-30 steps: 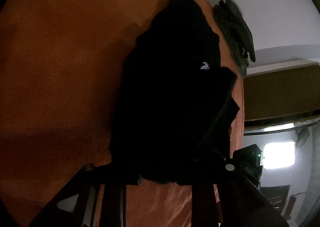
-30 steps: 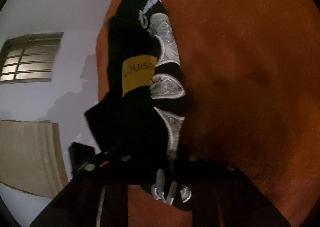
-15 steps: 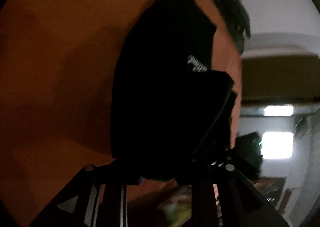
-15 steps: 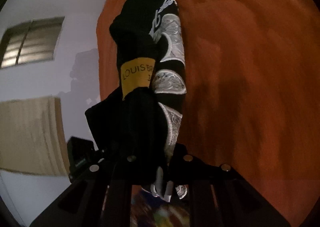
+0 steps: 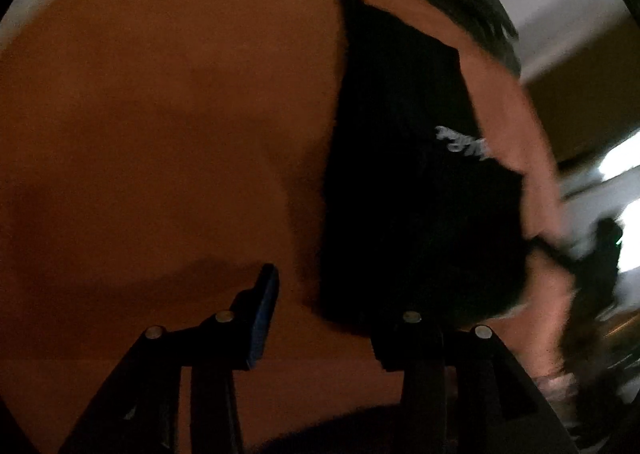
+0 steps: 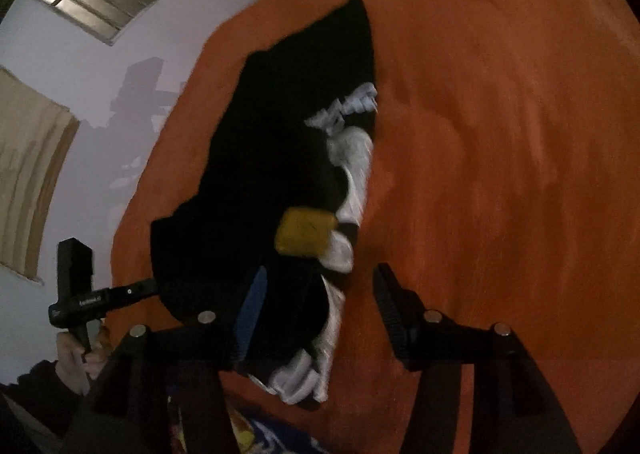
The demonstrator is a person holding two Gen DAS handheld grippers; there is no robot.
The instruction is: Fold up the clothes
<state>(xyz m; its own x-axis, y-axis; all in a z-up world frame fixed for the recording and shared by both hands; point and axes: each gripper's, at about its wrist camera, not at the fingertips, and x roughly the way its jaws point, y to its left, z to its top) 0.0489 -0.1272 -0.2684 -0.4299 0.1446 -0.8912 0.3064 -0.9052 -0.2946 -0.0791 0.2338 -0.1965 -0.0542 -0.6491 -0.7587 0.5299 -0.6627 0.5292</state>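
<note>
**On the orange blanket, the black shirt lies let go**

Close by, the left gripper (image 5: 332, 310) has its two fingers spread apart. They have just been opening, and nothing is pinched between them. The right gripper (image 6: 316, 306) is spread too and has just been opening; the shirt's edge shows between its fingers, but they do not press on it. Just past the fingers, the folded black shirt with white pictures and a yellow label (image 6: 280, 182) lies flat on the fuzzy orange blanket (image 6: 500, 134). Farther off, a dark bundle of cloth (image 5: 468, 6) sits at the blanket's far edge, by the pale wall (image 6: 120, 66).
</note>
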